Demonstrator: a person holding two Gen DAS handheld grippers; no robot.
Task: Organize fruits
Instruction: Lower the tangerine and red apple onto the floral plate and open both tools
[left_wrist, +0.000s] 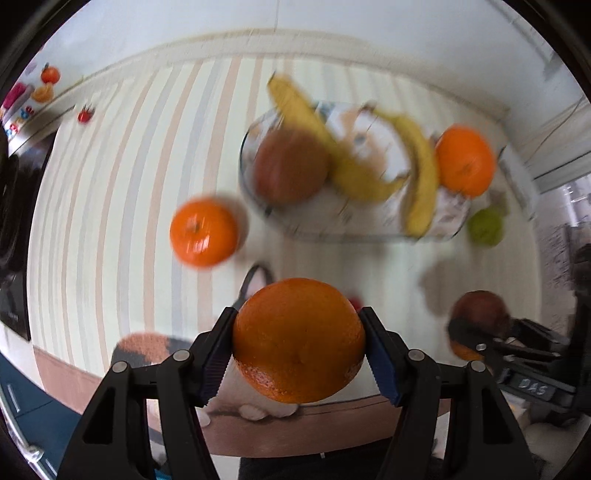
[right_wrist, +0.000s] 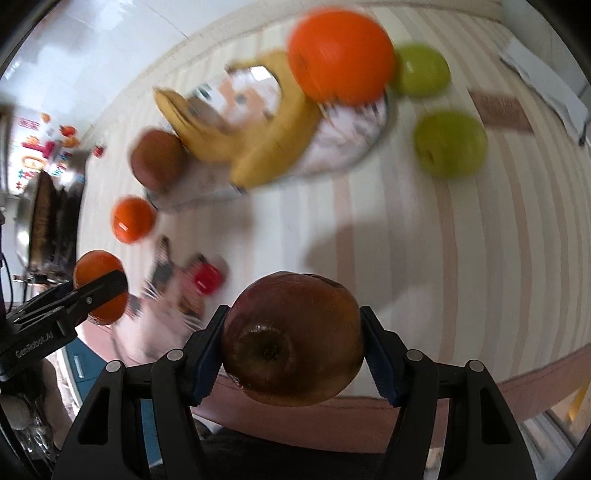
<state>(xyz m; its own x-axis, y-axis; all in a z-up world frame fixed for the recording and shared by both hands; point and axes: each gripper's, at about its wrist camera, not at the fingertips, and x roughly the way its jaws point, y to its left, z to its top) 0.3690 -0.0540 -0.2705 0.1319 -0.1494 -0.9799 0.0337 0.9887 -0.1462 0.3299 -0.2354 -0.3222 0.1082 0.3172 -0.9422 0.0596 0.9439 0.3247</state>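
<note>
Fingers (right_wrist: 207, 354) clamp red apple (right_wrist: 291, 339), stem end facing camera; round.

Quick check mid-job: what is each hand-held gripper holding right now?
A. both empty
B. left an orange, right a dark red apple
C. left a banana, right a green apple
B: the left hand-held gripper is clamped on a round orange, the right hand-held gripper on a dark red apple.

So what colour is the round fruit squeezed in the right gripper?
Dark reddish-brown: the round apple clamped in the right gripper, seen best in the right wrist view.
</note>
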